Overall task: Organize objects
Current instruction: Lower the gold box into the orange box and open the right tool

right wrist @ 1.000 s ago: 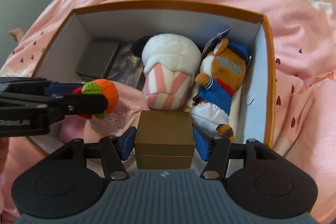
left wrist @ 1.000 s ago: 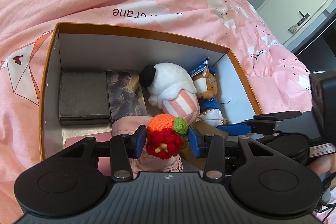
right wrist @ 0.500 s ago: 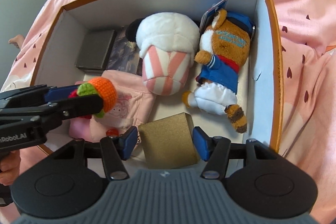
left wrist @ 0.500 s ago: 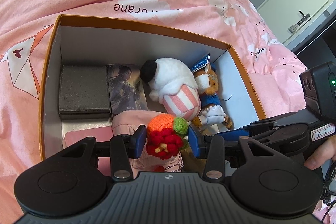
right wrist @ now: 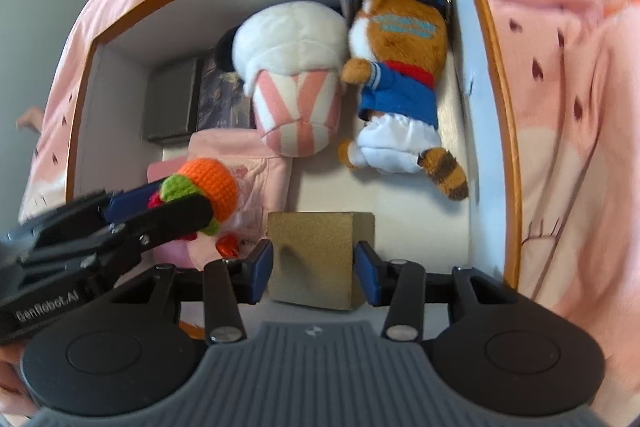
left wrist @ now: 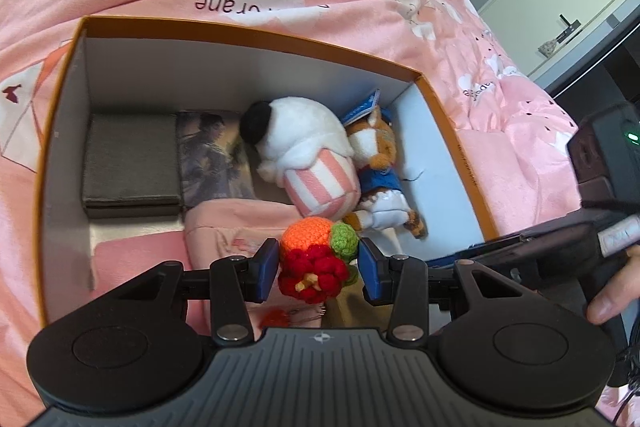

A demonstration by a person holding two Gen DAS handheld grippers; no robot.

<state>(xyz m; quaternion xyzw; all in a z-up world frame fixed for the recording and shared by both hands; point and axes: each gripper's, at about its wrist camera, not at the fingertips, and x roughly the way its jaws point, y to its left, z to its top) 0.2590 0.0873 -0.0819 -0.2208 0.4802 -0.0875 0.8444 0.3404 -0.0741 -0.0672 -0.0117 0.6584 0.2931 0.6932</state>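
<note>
An orange-rimmed carton [left wrist: 248,33] stands open on a pink bed. My left gripper [left wrist: 318,269] is shut on a crocheted toy [left wrist: 308,239] in orange, green and red, and holds it over the carton's near side. In the right wrist view the same toy [right wrist: 208,183] shows at the left. A gold box [right wrist: 312,251] lies on the carton floor by the near wall. My right gripper [right wrist: 314,273] hangs just above it with its jaws closing. The box shows between the fingers, and I see no pad pressing on it.
Inside the carton lie a white plush with pink stripes [left wrist: 316,163], a brown plush animal in blue [left wrist: 380,163], a grey box [left wrist: 130,163], a picture card [left wrist: 212,155] and a pink pouch [left wrist: 240,227]. A person's hand [left wrist: 612,299] holds the right gripper. Pink bedding surrounds the carton.
The gold box left the right gripper's grip and now lies on the carton floor. The right gripper tipped further down, rolled, and narrowed its jaws. The left gripper barely moved.
</note>
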